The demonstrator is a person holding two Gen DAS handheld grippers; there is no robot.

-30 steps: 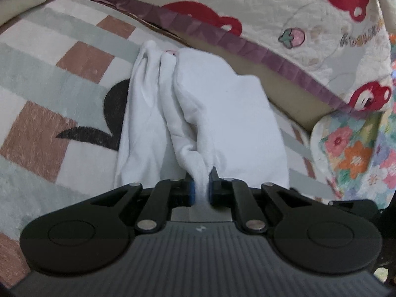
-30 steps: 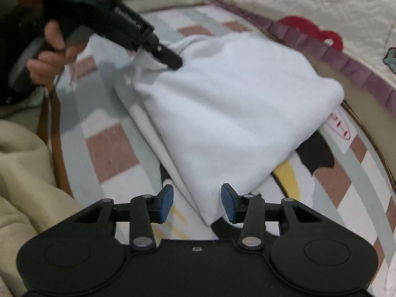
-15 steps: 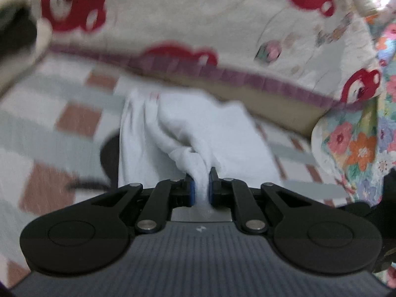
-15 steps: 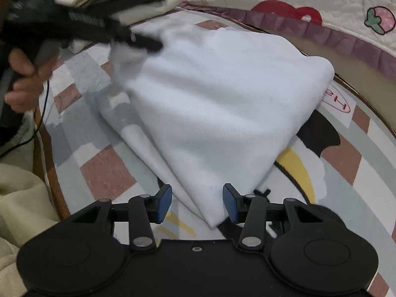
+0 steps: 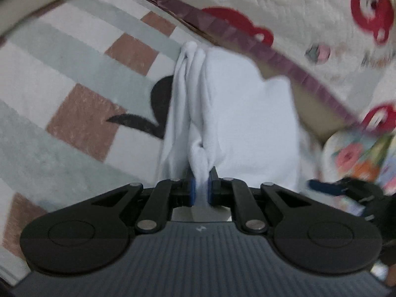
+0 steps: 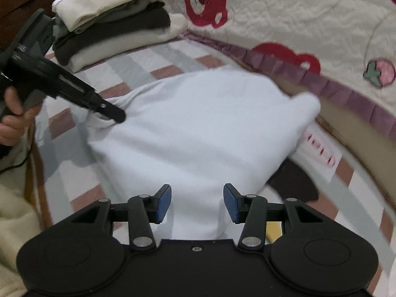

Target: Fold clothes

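A folded white garment [image 6: 203, 128] lies on a checked rug [image 6: 138, 61]. In the left wrist view the white garment [image 5: 247, 123] runs away from me, with a bunched edge pinched between my blue pads. My left gripper [image 5: 201, 193] is shut on that bunched edge. The right wrist view shows the left gripper [image 6: 111, 113] at the garment's left corner, held by a hand [image 6: 12, 113]. My right gripper [image 6: 197, 203] is open, its pads [image 6: 163, 203] straddling the garment's near edge without closing on it.
A stack of folded clothes [image 6: 113, 22] in cream, grey and dark brown sits at the rug's far left. A quilted blanket [image 6: 309, 12] with red bears and a purple frill borders the rug. Floral fabric [image 5: 358, 153] lies at the right, cream fabric [image 6: 12, 222] at the near left.
The right gripper moved forward over the garment's near edge, so its pads now straddle the cloth. The left gripper kept its grip and shifted the bunched corner; both views swung.
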